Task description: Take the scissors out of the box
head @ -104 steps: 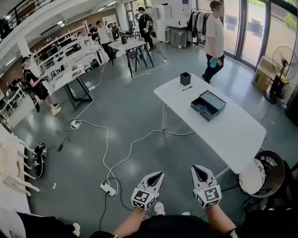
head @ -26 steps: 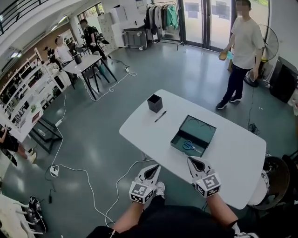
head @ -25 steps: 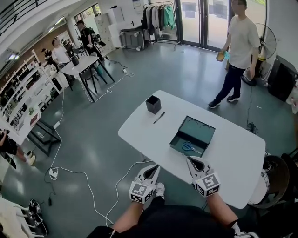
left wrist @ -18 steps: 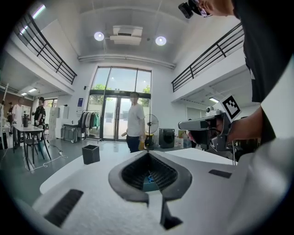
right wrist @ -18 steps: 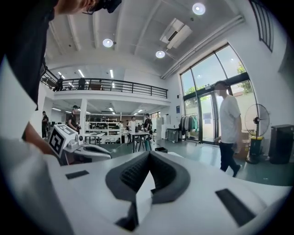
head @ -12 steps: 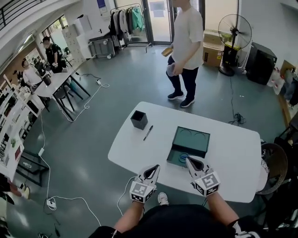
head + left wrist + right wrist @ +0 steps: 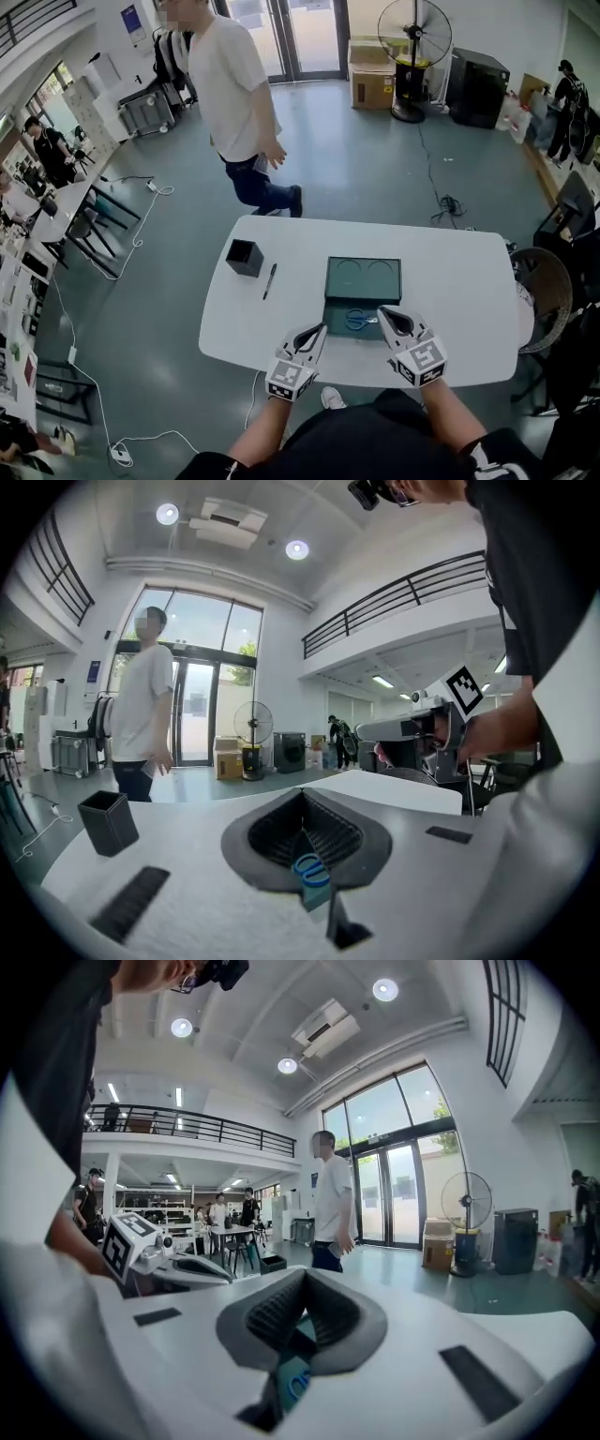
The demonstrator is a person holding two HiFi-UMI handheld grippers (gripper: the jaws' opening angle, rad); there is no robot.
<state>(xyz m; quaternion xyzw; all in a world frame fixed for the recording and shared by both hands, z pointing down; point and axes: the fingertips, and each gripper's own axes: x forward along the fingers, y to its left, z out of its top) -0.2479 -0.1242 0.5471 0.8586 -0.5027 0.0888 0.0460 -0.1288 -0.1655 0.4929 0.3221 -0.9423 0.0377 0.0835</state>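
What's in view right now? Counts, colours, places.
table: one, white, mid-floor
box: one, dark green, open, mid-table
scissors: one pair, blue handles, in the box's near half
pen: one, black, on the table left of the box
holder: one, black, square, table's far left corner
person: one, white shirt, beyond the table
fan: one, dark, by the far wall
left tongs: shut, empty, above the table's near edge
right tongs: shut, empty, by the box's near right corner
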